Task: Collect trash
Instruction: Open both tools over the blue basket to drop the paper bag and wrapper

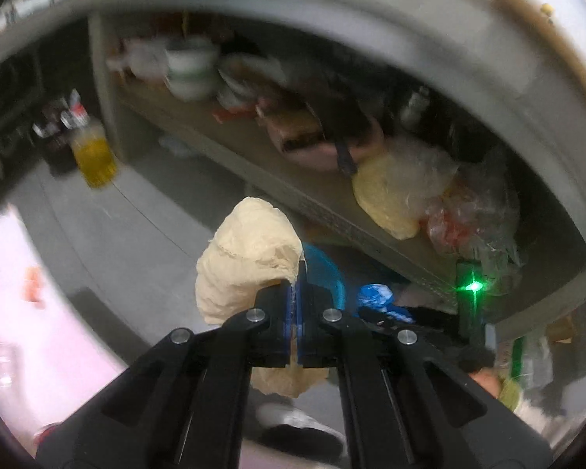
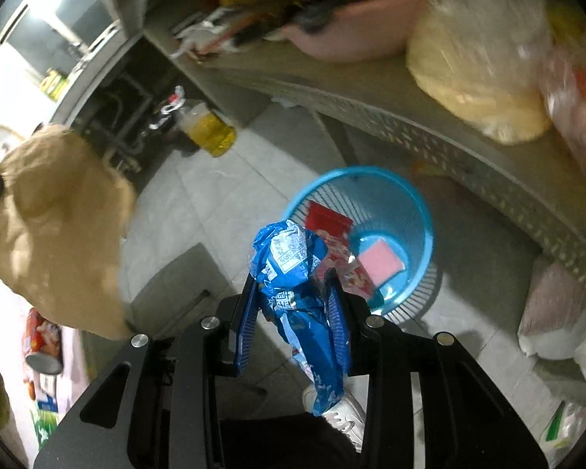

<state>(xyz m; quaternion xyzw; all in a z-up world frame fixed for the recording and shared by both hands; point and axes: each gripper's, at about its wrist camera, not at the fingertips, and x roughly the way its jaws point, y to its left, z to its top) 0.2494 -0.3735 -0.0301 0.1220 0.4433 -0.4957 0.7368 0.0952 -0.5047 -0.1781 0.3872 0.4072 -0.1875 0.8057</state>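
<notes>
While the left wrist view is smeared with blur, it shows the left gripper [image 1: 296, 297] clamped tight on a crumpled beige paper wad [image 1: 246, 262]. A thin fold of that paper is pinched between the blue pads [image 1: 291, 305]; most of the wad bulges up and to the left of the fingertips, and a smaller lobe hangs below them. Behind the fingertips a sliver of the blue bin [image 1: 328, 273] peeks out on the grey tiled floor [image 1: 136, 226]. Just right of the fingers sits a blue wrapper [image 1: 377, 297], with a green light [image 1: 474, 285] glowing further right. A low shelf [image 1: 332, 195] runs across the picture, carrying bowls [image 1: 189, 70] and plastic bags [image 1: 402, 191], and a bottle of yellow oil [image 1: 93, 152] stands on the floor to the left.

Seen from the right wrist, the right gripper [image 2: 293, 285] grips the blue wrapper [image 2: 293, 273], its jaws partly closed around the crinkled plastic, which sticks out above the fingertips and trails down between the fingers. Beyond and slightly right of the tips, the blue bin [image 2: 418, 203] stands on the floor, holding a red packet [image 2: 328, 219] and a pink sponge [image 2: 381, 262]. At far left, the paper wad [image 2: 58, 226] fills the frame edge. A white shoe [image 2: 343, 414] shows below the wrapper.
</notes>
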